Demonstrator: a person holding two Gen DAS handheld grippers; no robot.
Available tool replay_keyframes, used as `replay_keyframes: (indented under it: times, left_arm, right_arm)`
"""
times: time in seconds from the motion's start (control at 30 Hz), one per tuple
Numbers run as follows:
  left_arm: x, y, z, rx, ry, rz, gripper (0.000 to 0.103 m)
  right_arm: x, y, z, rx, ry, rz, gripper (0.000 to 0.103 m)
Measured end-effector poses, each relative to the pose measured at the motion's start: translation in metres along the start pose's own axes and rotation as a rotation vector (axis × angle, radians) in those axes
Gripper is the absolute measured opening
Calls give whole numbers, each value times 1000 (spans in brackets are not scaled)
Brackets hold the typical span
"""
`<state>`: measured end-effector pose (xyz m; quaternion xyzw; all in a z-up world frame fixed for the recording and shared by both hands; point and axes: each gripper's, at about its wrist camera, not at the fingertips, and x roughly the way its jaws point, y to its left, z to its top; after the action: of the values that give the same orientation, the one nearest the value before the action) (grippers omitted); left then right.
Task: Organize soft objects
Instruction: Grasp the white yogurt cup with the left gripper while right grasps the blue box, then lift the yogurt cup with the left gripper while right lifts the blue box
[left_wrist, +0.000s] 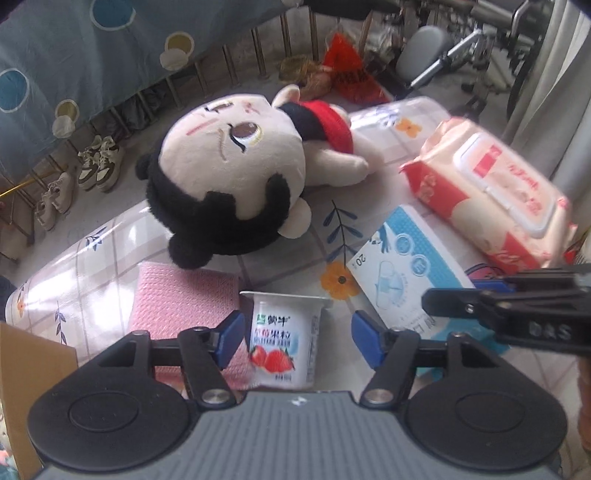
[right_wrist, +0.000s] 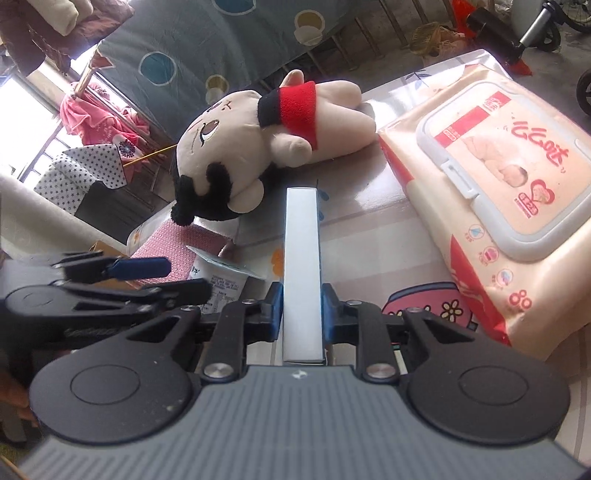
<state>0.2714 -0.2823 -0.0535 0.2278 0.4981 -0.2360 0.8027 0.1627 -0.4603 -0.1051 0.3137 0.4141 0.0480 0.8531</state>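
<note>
A plush doll with black hair and a red scarf lies on the table; it also shows in the right wrist view. A pink cloth lies by its head. My left gripper is open around a strawberry yogurt cup, its left pad near the cup and its right pad apart from it. My right gripper is shut on a flat blue-and-white box, seen edge-on; the box also shows in the left wrist view. A wet wipes pack lies to the right.
The table has a glossy floral cover. A cardboard box stands at the left edge. Shoes sit on the floor beyond, by a bed with a blue cover. Metal frames and a red bag lie behind.
</note>
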Motion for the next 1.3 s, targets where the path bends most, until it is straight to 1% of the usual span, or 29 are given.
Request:
replay_keyframes:
  times: [0.07, 0.1, 0.13, 0.17, 0.2, 0.23, 0.33, 0.47, 0.53, 0.63, 0.67, 0.73, 0.83, 0.9, 1.03, 1.17, 1.3]
  left_arm:
    - [11, -2, 3, 8, 31, 24, 65]
    - [15, -3, 5, 8, 41, 35, 63]
    - [19, -3, 5, 5, 49, 42, 57]
    - [23, -3, 6, -2, 54, 51, 55]
    - [25, -4, 6, -8, 50, 70, 49]
    - [26, -3, 5, -11, 43, 79, 48]
    - [21, 1, 1, -58, 23, 65, 47]
    - [1, 10, -18, -118, -2, -3, 47]
    - [-11, 9, -32, -128, -17, -51, 47]
    - [-21, 2, -59, -137, -3, -131, 47]
    - [-24, -2, -69, -132, -10, -147, 47]
    - [-34, -12, -85, -101, -49, -142, 47]
    - [-44, -25, -106, -98, -87, -178, 47]
    - [-52, -32, -123, -97, -129, -191, 47]
    - [-64, -48, -153, -72, -235, -165, 47]
    - [-70, -52, -178, -92, -308, -179, 47]
    - [-75, -51, -199, -108, -368, -172, 48]
  right_arm:
    - [0, -2, 0, 4, 3, 7, 20]
    - [1, -3, 0, 9, 5, 12, 20]
    - [1, -4, 0, 12, 7, 17, 20]
    - [1, -5, 0, 18, 8, 22, 20]
    - [1, -5, -1, 21, 11, 26, 20]
    - [2, -5, -1, 21, 13, 30, 20]
    - [3, -6, 0, 21, 14, 33, 20]
    - [4, -13, 1, 40, 22, 46, 20]
    - [4, -16, 0, 56, 26, 55, 21]
    - [3, -19, -1, 72, 29, 64, 21]
    - [3, -19, -1, 74, 30, 64, 21]
    - [3, -18, -2, 71, 28, 63, 21]
    - [5, -17, -1, 69, 30, 62, 21]
    - [5, -17, -1, 68, 31, 64, 21]
    - [6, -18, -1, 66, 35, 68, 21]
    - [6, -18, -2, 56, 39, 70, 21]
    - [7, -16, -2, 42, 41, 68, 21]
